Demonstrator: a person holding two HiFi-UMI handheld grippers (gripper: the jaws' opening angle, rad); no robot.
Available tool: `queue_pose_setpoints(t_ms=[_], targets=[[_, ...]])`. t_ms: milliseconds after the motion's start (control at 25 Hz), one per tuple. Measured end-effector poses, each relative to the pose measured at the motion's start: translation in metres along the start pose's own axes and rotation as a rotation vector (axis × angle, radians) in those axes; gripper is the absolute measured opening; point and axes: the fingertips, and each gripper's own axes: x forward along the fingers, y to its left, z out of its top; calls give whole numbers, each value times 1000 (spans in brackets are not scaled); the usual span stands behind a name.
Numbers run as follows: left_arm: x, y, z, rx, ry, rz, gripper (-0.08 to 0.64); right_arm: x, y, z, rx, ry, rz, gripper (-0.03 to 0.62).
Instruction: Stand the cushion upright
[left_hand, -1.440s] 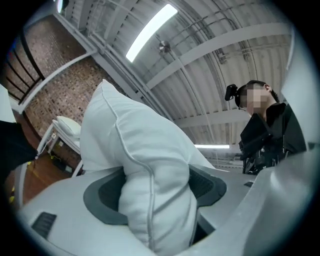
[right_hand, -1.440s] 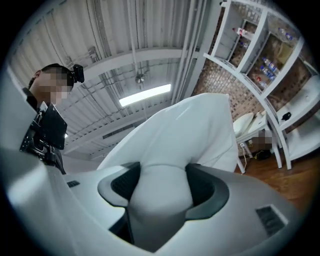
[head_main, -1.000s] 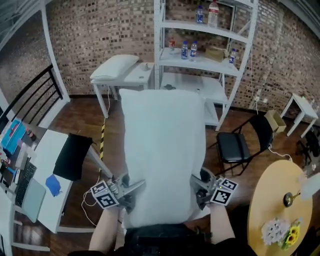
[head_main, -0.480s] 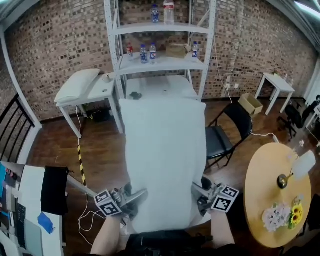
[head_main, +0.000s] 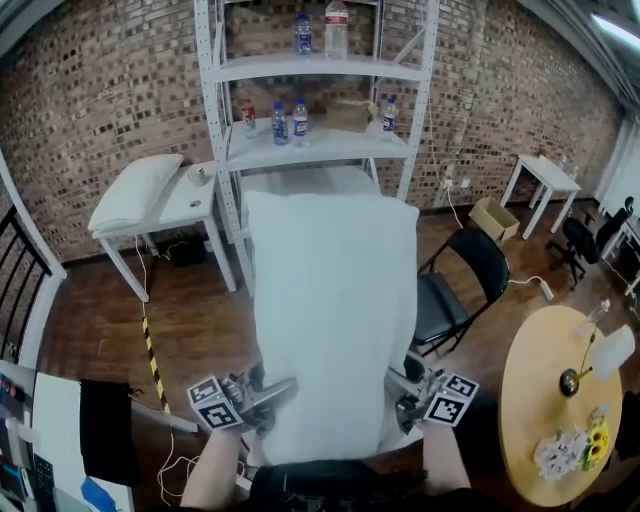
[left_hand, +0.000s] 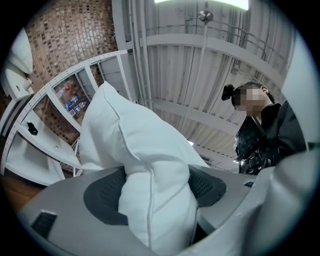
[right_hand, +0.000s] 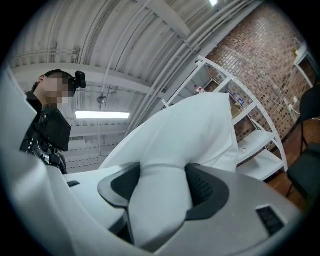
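Since a second ago the whole room has swung across the head view: the white shelving rack (head_main: 312, 150), then off to the right, now stands squarely behind the cushion (head_main: 335, 320), the side table (head_main: 195, 208) with its pillow (head_main: 135, 190) has slid leftward, and the desk at lower left has nearly dropped out of sight, while the cushion keeps its place between the two grippers. That reads as the person turning on the spot with the load, so the step in hand looks like the carry, with no setting down yet. The cushion is a long, plump white rectangle of smooth cloth, held in the air over the wooden floor (head_main: 190, 320), its far edge reaching toward the rack. A black folding chair (head_main: 455, 290) and a round yellow table (head_main: 545, 400) stand to the right. The left gripper (head_main: 268, 393) and the right gripper (head_main: 402, 386) each clamp a near corner: in both gripper views the dark ribbed pads (left_hand: 202, 182) squeeze a bulging fold of stuffing, with a piped seam (left_hand: 150, 200) running down the left one's fold. Soft and floppy, it will likely slump, so the next move probably calls for a firm surface under one edge and something to lean it on before either grip lets go.
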Motion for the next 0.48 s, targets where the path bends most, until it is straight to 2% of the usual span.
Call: queue_pose_setpoints(t_ms=[200, 480], targets=[[5, 45, 24, -29, 7, -13, 340, 39, -24, 10, -15, 6, -29, 264], [52, 101, 20, -90, 58, -52, 339, 42, -79, 29, 4, -25, -122, 264]])
